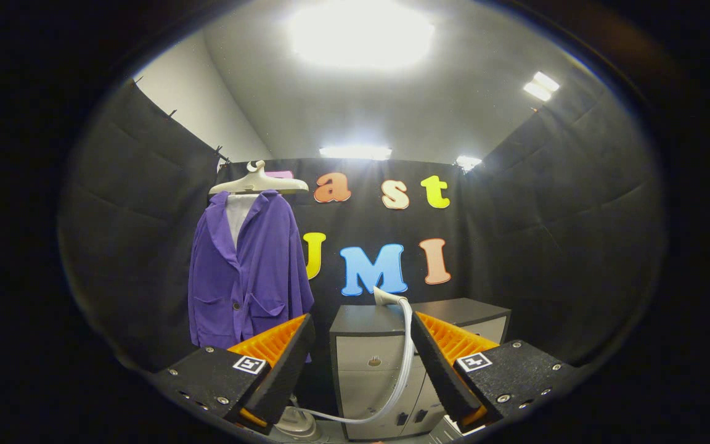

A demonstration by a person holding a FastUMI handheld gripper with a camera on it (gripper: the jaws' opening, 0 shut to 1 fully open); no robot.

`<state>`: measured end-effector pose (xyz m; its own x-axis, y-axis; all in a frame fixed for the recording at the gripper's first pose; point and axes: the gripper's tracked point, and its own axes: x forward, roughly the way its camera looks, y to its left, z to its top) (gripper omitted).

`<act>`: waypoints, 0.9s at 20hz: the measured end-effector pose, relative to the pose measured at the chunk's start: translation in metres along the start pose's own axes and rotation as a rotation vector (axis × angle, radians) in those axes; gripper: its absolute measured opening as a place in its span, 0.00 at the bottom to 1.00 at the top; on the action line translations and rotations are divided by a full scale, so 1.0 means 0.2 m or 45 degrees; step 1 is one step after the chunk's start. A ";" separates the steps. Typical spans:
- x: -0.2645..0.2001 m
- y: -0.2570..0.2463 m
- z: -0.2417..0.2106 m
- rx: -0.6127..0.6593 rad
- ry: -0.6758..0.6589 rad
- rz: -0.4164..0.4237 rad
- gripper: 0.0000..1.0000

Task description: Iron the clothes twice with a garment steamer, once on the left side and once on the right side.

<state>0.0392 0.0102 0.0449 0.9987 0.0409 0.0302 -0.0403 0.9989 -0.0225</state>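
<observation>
A purple jacket [247, 271] hangs on a pale hanger [259, 183] against the booth wall, beyond my left finger. The white steamer head [386, 297] rests on top of a grey cabinet [370, 351], just past my right fingertip. Its pale hose [403, 364] curves down between the fingers to the steamer base [296, 423] on the floor by my left finger. My gripper [361, 324] is open and holds nothing; the cabinet front shows in the wide gap between the fingers.
A second grey cabinet [475, 317] stands right of the first, against the black cloth wall. Cloth walls close in the booth on the left and right.
</observation>
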 end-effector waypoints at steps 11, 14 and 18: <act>0.68 -0.17 0.33 0.020 -0.092 0.085 0.96; 0.87 -0.20 0.34 0.034 -0.074 0.121 0.96; 1.10 -0.20 0.28 0.023 0.001 0.203 0.96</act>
<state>0.2588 -0.0193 0.1076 0.9796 0.1991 0.0273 -0.1989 0.9800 -0.0092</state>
